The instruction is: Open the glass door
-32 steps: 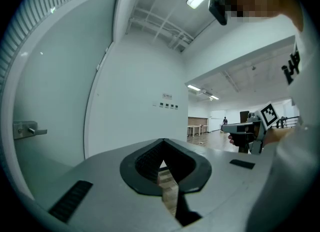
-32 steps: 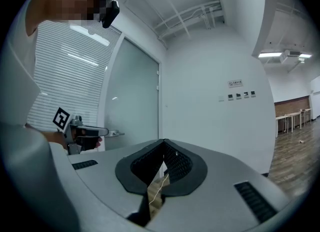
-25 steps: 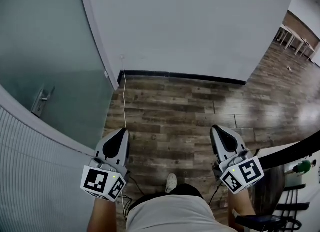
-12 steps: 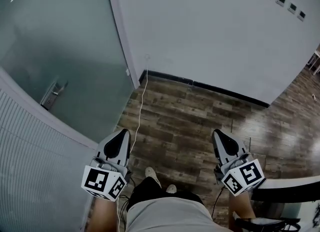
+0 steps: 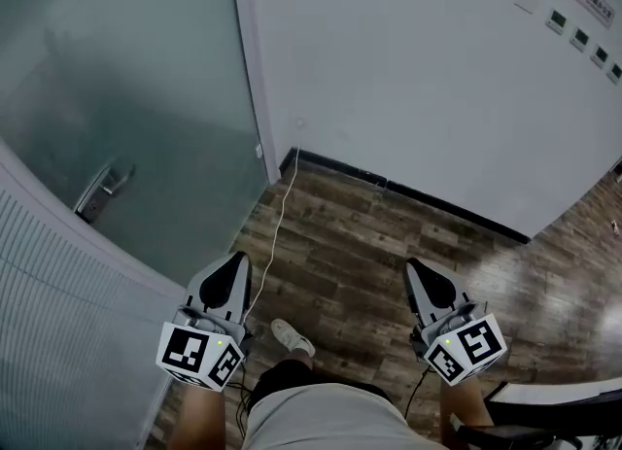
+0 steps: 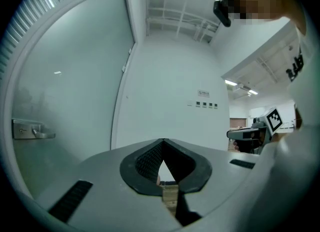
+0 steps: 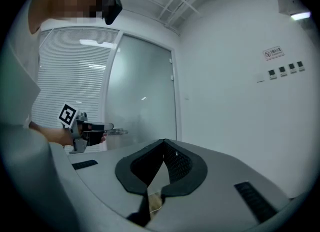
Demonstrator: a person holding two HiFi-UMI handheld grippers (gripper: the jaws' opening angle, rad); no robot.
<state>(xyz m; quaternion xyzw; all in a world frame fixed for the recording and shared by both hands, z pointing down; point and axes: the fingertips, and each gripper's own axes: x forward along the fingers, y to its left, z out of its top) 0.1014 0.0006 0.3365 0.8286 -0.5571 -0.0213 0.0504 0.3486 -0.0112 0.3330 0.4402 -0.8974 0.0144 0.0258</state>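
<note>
Near: left gripper (image 5: 236, 261) and right gripper (image 5: 420, 271) are held level at waist height. Each has its jaws pressed together with nothing between them. One shoe (image 5: 292, 336) is stepped forward on the wood floor (image 5: 369, 244).

Change: over the last second the person has turned toward the glass door (image 5: 146, 98). Its frame edge and the white cable (image 5: 279, 210) now sit nearer the middle of the head view.

Reading: approach under way, no contact yet.

Farther: the door handle (image 5: 100, 192) is ahead and left of the left gripper, well apart from it. The door appears closed.

Containers: none in view.
</note>
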